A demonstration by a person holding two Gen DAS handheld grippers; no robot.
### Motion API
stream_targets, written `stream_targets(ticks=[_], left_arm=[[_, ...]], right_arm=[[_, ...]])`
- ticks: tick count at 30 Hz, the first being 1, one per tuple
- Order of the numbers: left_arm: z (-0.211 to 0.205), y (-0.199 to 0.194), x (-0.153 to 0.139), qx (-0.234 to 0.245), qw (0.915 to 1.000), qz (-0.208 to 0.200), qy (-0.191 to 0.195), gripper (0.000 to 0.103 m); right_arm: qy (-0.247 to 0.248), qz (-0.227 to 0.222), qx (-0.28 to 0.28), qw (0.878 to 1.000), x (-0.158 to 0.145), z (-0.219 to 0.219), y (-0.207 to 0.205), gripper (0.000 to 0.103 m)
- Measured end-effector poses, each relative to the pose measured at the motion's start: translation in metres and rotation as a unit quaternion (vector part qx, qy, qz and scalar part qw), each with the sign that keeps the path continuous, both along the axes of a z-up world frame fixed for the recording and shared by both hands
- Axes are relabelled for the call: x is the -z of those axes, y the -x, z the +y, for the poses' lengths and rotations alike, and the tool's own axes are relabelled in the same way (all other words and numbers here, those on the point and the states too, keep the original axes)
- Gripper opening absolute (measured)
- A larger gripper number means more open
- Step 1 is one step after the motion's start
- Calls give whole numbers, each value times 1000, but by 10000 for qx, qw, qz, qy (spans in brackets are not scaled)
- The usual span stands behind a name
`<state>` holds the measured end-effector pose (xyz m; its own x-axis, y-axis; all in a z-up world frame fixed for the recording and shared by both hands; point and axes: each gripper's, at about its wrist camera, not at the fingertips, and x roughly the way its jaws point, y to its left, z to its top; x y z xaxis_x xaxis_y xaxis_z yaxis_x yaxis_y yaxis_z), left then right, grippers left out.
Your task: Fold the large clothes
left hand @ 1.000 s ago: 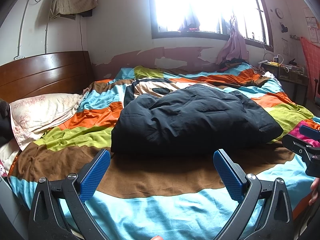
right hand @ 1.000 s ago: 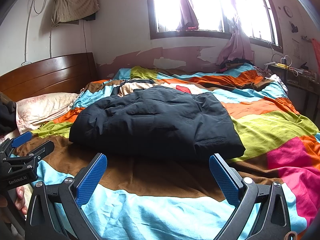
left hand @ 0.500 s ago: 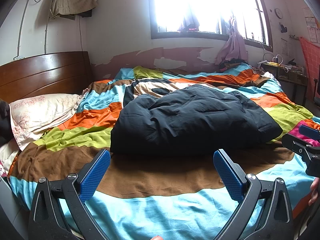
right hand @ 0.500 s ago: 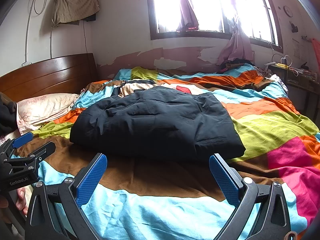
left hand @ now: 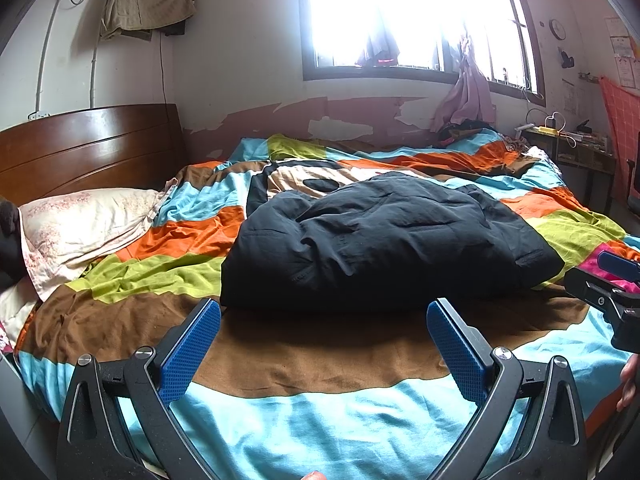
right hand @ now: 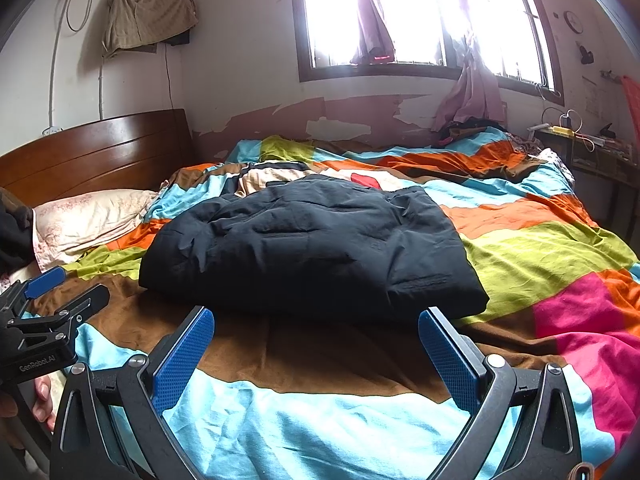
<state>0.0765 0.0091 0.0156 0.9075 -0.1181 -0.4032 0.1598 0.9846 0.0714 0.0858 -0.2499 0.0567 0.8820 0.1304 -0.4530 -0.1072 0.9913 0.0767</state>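
A black padded jacket (left hand: 384, 240) lies folded into a thick rectangular bundle on the middle of the bed; it also shows in the right wrist view (right hand: 312, 252). My left gripper (left hand: 324, 312) is open and empty, held over the quilt just short of the jacket's near edge. My right gripper (right hand: 316, 318) is open and empty at the same distance, to the right. Each gripper shows at the edge of the other's view: the right one (left hand: 608, 292), the left one (right hand: 52, 308).
The bed is covered by a striped quilt (left hand: 320, 420) in blue, brown, green, orange and pink. A pale pillow (left hand: 84, 220) and wooden headboard (left hand: 88, 148) are at the left. A cluttered side table (left hand: 572, 140) stands at the right under the window.
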Motion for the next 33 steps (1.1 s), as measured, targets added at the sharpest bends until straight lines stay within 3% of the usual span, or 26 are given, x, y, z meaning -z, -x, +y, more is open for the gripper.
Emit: stream_targets(ticks=[33], left_arm=[[-6, 2, -2, -2, 10000, -19, 13, 101]], right_arm=[[-16, -35, 17, 10000, 1, 2, 2, 103]])
